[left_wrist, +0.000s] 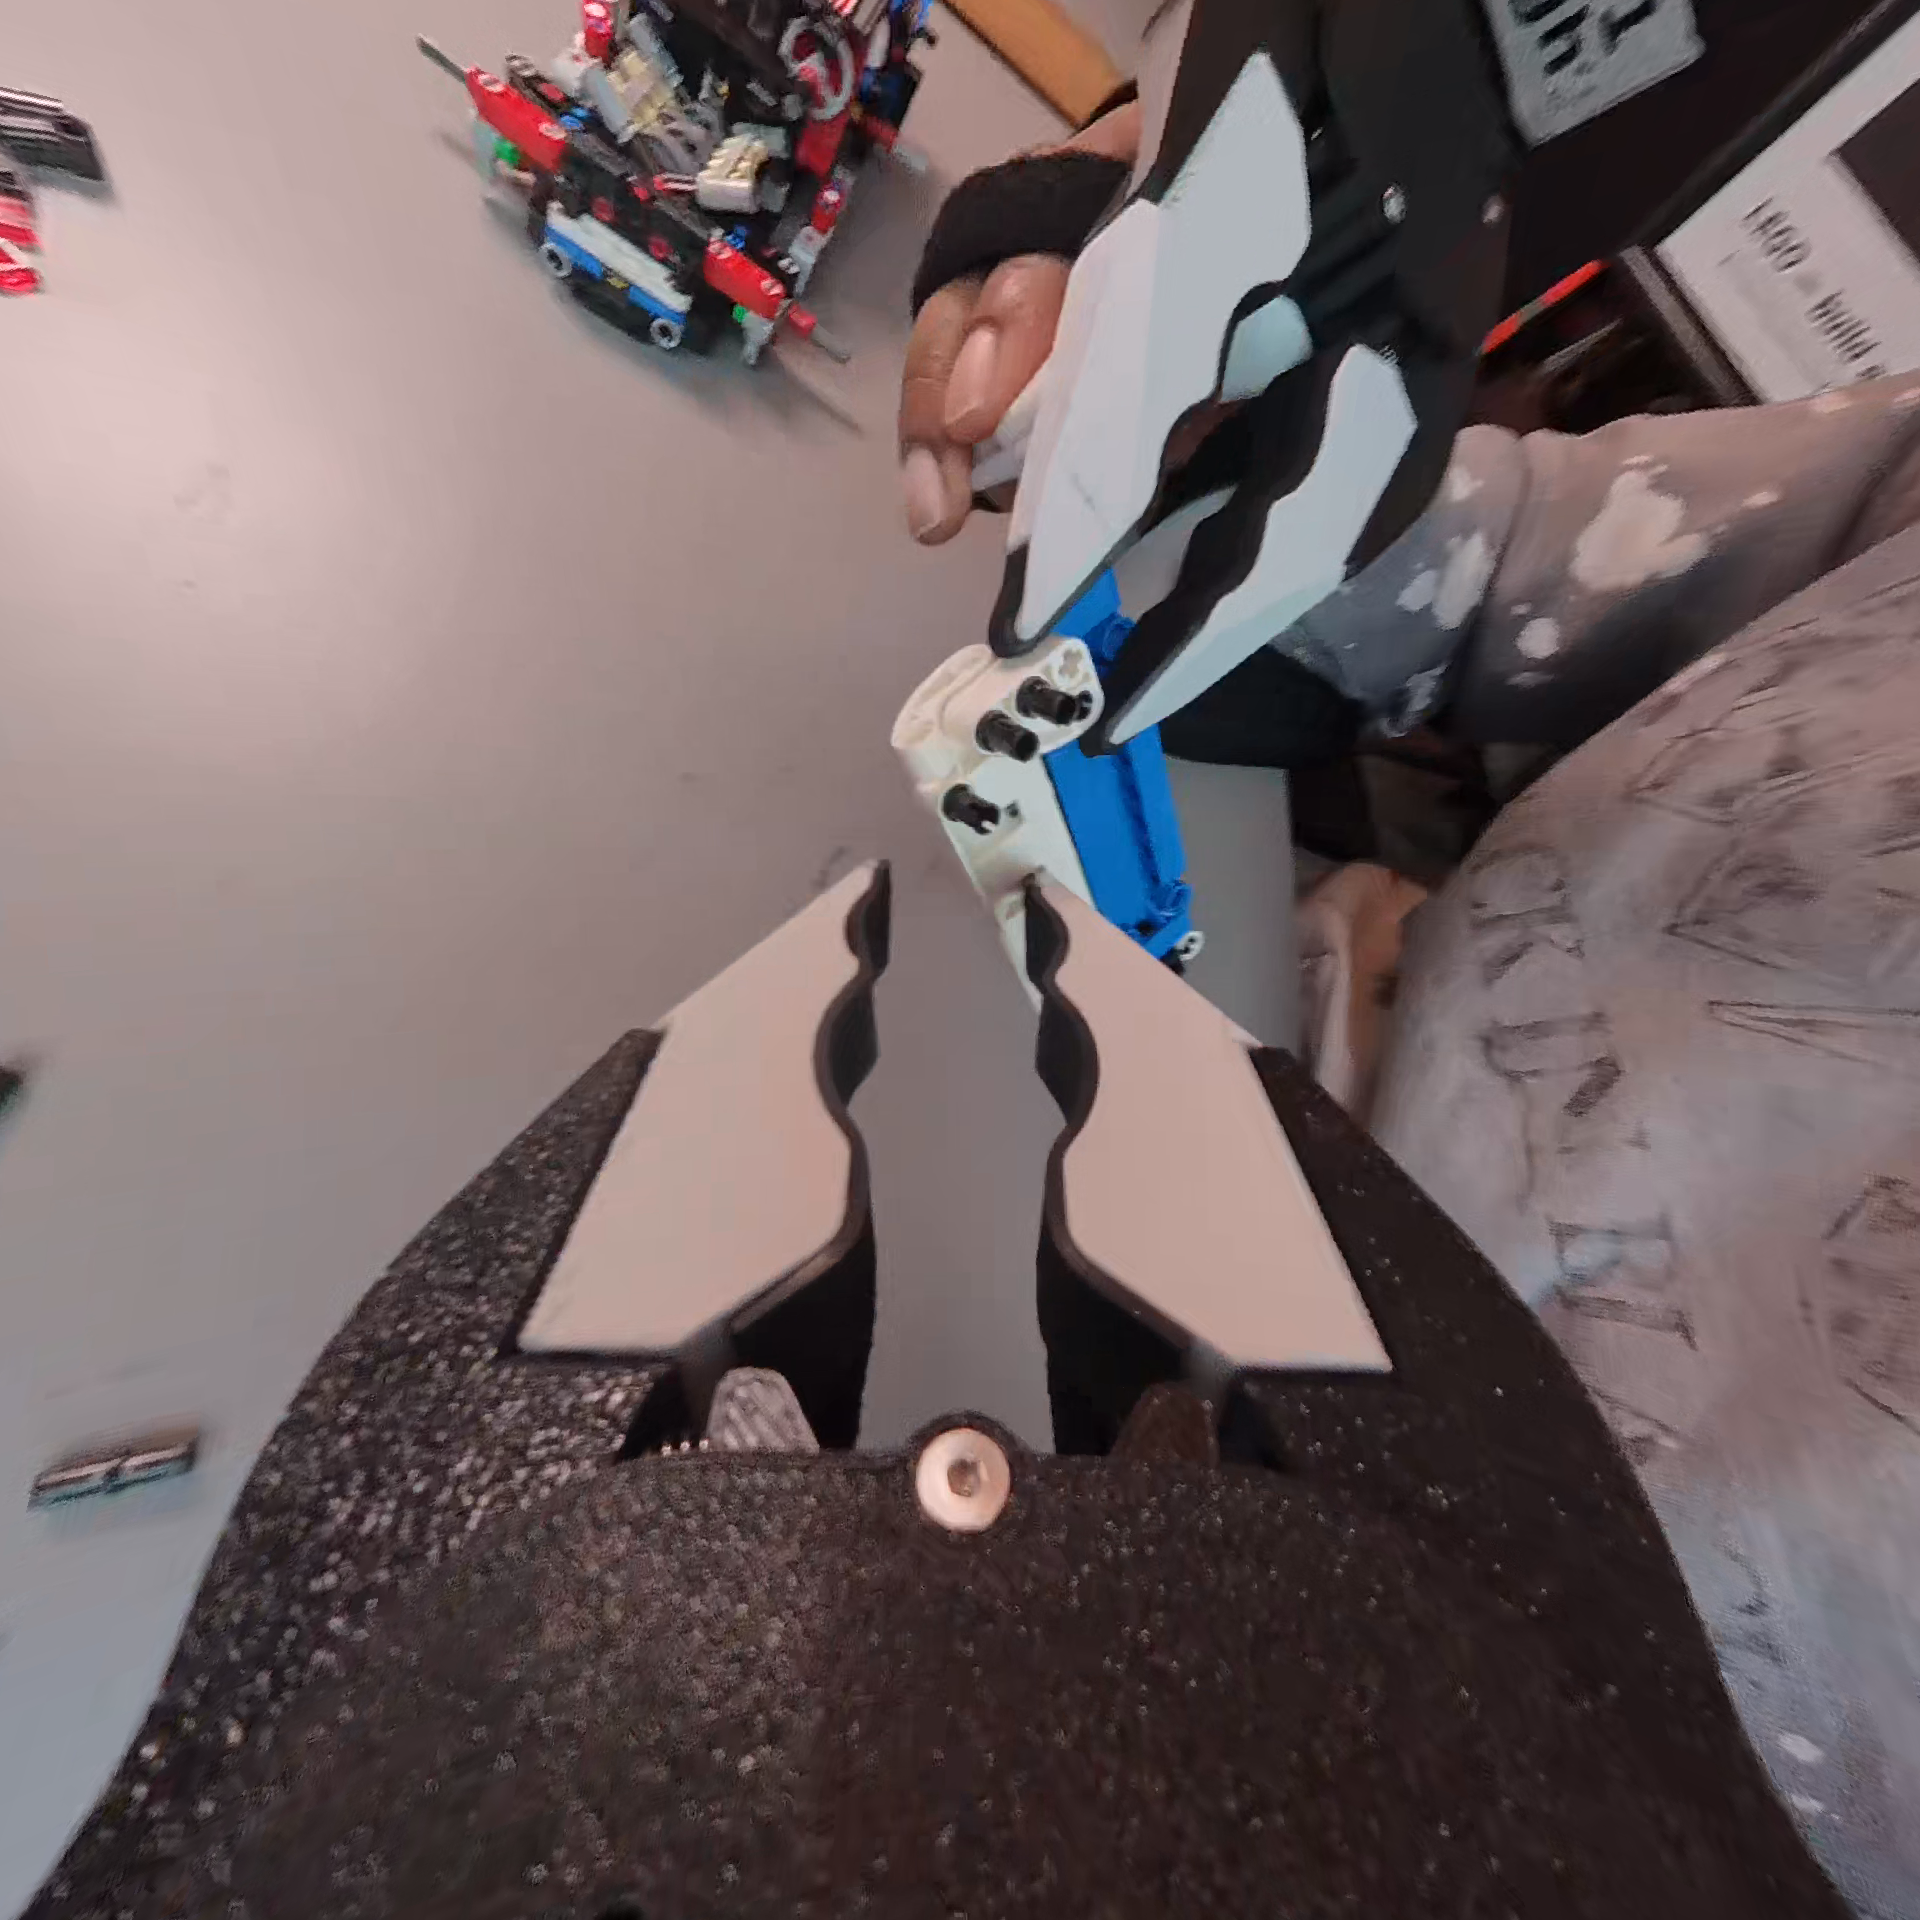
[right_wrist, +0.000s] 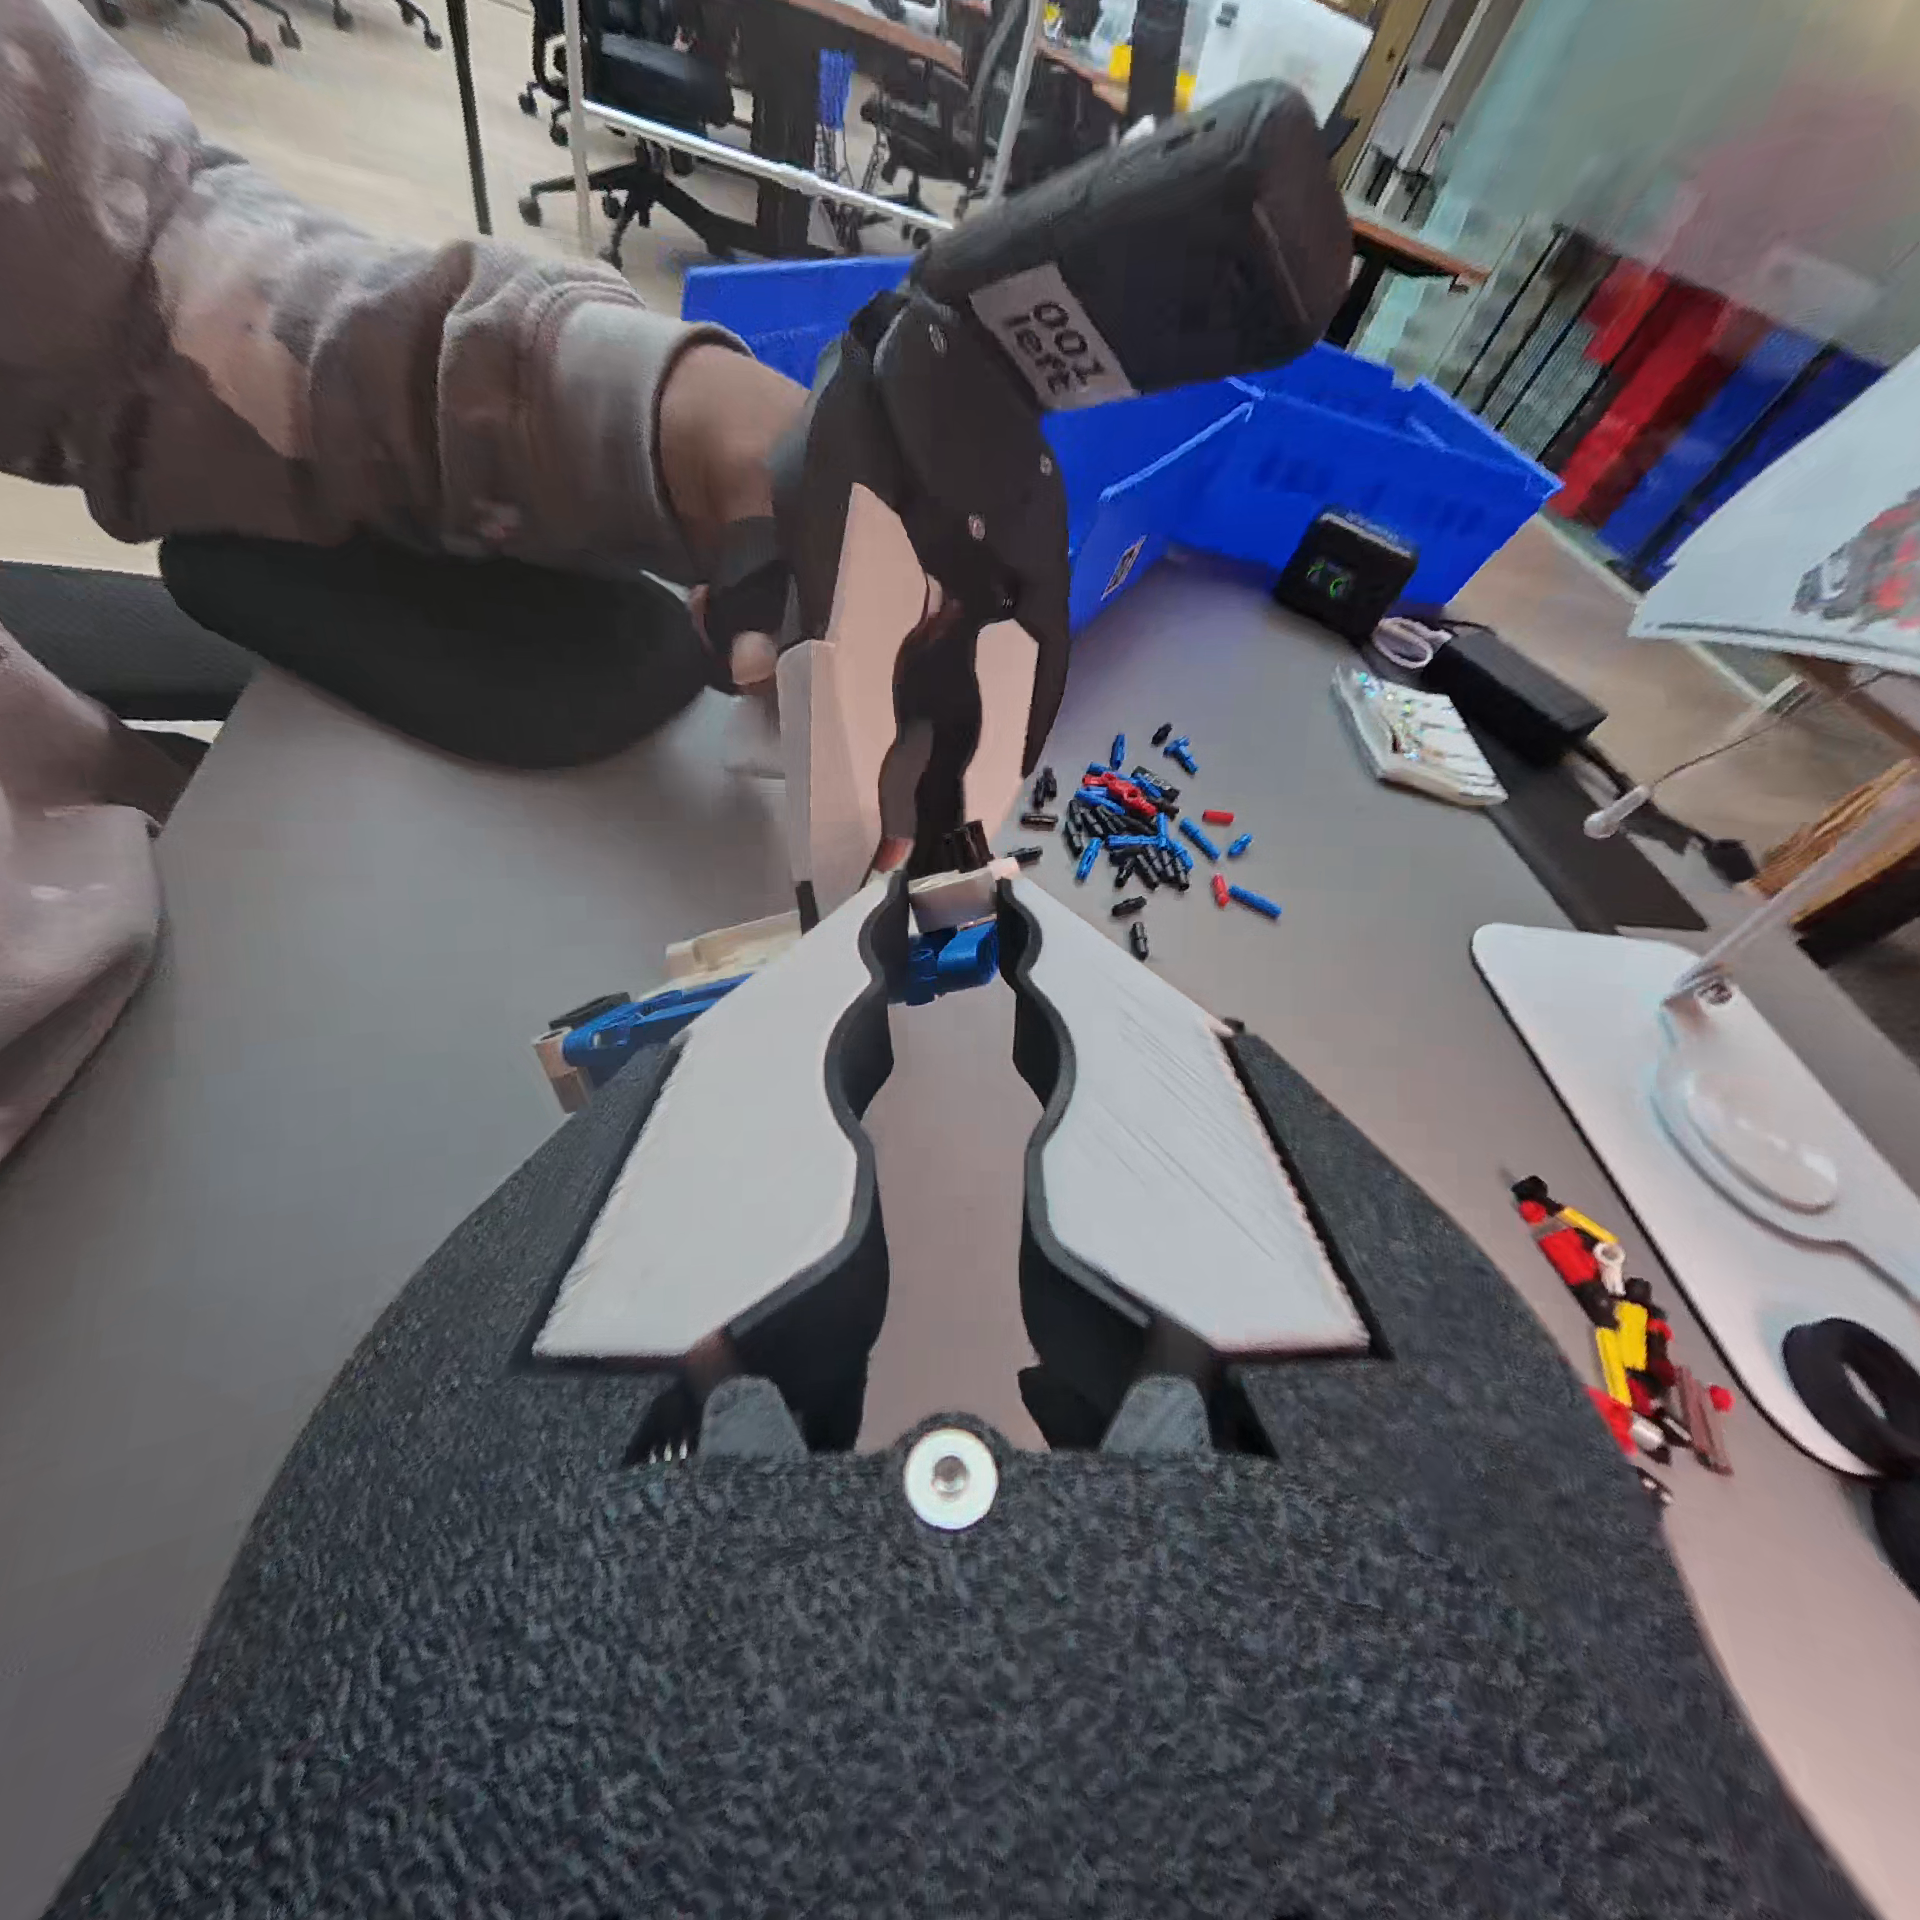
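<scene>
At twelve o'clock, your right gripper (right_wrist: 943, 902) pinches the white-and-blue brick assembly (left_wrist: 1023, 800). Your left gripper (left_wrist: 956, 883) gapes empty beside it. It's light, rigid; grip its flat white end.

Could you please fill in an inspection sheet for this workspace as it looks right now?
Surface: grey table, no spills seen.
Things in hand: white-and-blue brick assembly with black pins, lifted off the table.
Clutter: large brick model; pile of loose pins; red-and-yellow brick cluster; white stand base.
Grippers: right gripper clamps the assembly's end; left gripper open, one fingertip at the assembly's white part.
Cables: black adapter with a cable running along the table.
Surroundings: blue bin, office chairs behind.
</scene>
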